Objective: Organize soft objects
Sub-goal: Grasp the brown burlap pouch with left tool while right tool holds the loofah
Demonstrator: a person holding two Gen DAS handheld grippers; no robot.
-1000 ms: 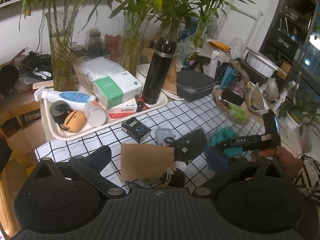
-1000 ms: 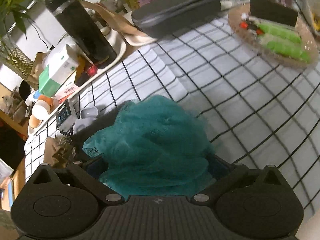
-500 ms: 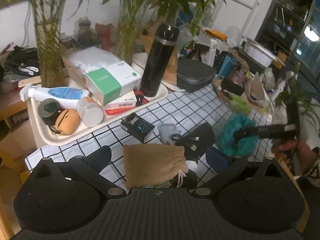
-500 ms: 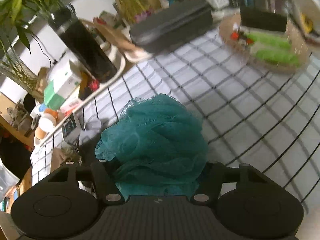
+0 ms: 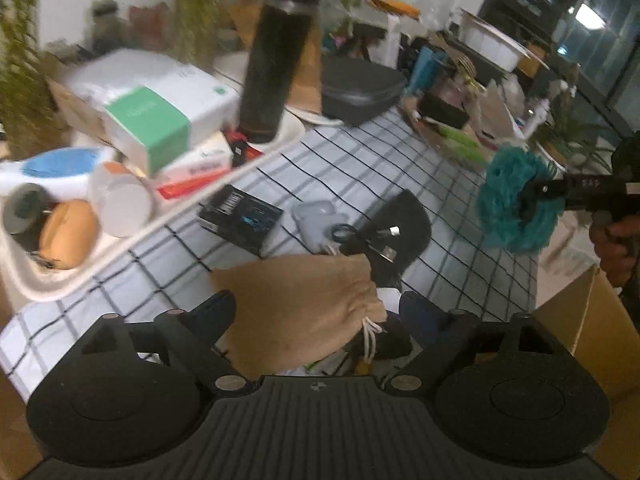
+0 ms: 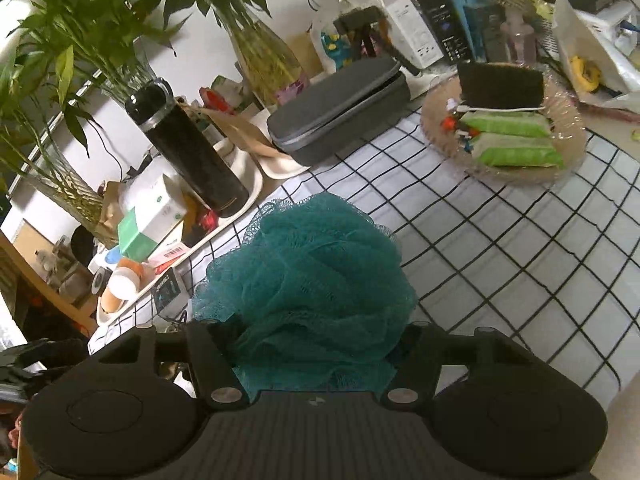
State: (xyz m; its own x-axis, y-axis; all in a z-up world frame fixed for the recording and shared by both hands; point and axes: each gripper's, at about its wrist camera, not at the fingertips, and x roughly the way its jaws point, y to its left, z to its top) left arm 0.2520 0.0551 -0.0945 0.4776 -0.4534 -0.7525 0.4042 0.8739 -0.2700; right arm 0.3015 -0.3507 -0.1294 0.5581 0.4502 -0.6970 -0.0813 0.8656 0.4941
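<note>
On the checked surface [image 5: 400,168], near the front edge, lies the tan drawstring pouch [image 5: 304,312], and the left gripper [image 5: 316,312] hangs over it, jaws closing either side with the pads not yet pressing on the cloth. Over to the right, clear of the surface, the teal mesh puff [image 6: 308,280] is up in the air, the right gripper [image 6: 308,344] with its jaws squeezed into the netting. Far left, a black bottle [image 5: 280,52] stands upright on the cream tray [image 5: 120,240].
</note>
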